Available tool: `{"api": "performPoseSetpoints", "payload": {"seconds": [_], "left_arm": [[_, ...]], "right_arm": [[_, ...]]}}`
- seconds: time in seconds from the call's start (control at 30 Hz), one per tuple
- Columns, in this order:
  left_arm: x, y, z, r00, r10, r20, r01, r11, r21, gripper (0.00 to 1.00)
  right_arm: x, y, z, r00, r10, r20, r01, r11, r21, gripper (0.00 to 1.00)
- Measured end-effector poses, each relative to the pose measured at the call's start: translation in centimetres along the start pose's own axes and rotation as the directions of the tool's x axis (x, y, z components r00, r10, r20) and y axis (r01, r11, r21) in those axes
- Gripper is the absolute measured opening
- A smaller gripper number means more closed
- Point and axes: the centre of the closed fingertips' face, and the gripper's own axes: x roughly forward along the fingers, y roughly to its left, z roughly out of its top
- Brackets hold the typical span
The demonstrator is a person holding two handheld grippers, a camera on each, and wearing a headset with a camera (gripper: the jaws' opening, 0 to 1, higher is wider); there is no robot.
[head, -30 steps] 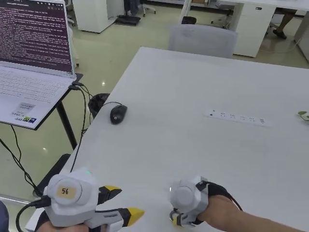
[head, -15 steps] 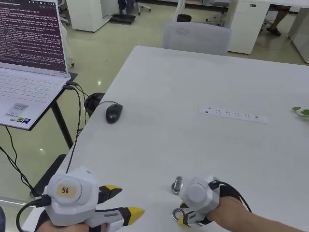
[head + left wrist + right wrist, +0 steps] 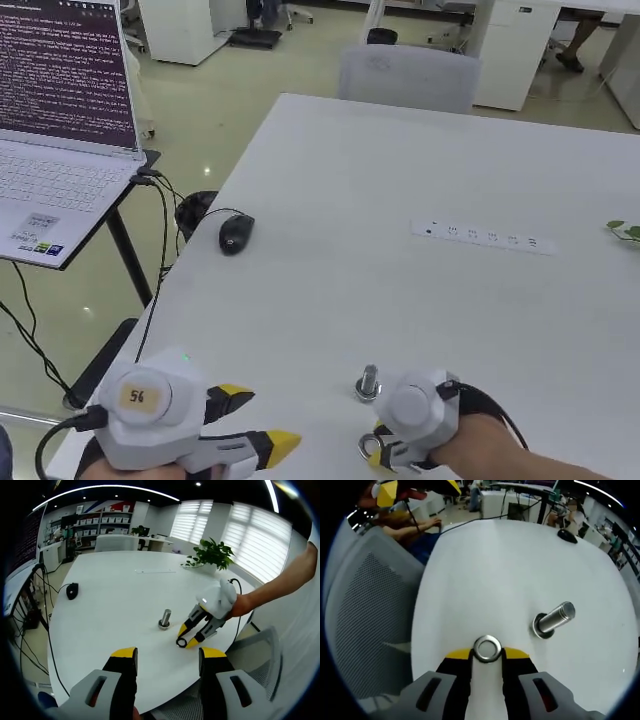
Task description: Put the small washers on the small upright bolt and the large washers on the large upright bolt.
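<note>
An upright steel bolt [image 3: 368, 382] stands on the white table [image 3: 400, 200] near its front edge, also seen as the bolt [image 3: 164, 619] and the bolt [image 3: 554, 619]. Just in front of it my right gripper [image 3: 375, 455] is shut on a steel washer [image 3: 368, 446]. The washer [image 3: 487, 648] sits pinched at the yellow fingertips, a short way short of the bolt and to its left. In the left gripper view that right gripper [image 3: 189, 638] holds the washer [image 3: 181, 642] beside the bolt. My left gripper [image 3: 258, 420] hovers open at the table's near left corner, its jaws [image 3: 168, 655] empty.
A black mouse [image 3: 235, 233] with its cable lies at the table's left edge. A white power strip [image 3: 480, 238] lies further back. An open laptop [image 3: 60, 120] stands on a stand to the left, and a grey chair [image 3: 405, 80] sits beyond the far edge.
My right gripper has drawn back toward the near edge with the washer, uncovering the bolt it hid a second ago. The left gripper has barely moved.
</note>
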Motion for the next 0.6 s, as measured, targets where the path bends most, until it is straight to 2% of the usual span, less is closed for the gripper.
{"api": "performPoseSetpoints", "payload": {"seconds": [0.13,0.4,0.6], "left_arm": [[0.1,-0.1,0.0,1.0,-0.003,-0.002,0.003,1.0,0.002,0.48],[0.3,-0.3,0.2,0.9999,-0.012,-0.007,0.012,1.0,0.01,0.48],[0.3,-0.1,0.3,1.0,-0.009,-0.003,0.01,1.0,0.009,0.48]], "right_arm": [[-0.2,0.1,0.4,0.9983,0.003,0.058,-0.007,0.997,0.079,0.23],[-0.4,-0.2,0.3,0.998,-0.01,0.063,0.004,0.995,0.097,0.23],[-1.3,-0.3,1.1,0.9955,-0.03,0.09,0.02,0.994,0.104,0.23]]}}
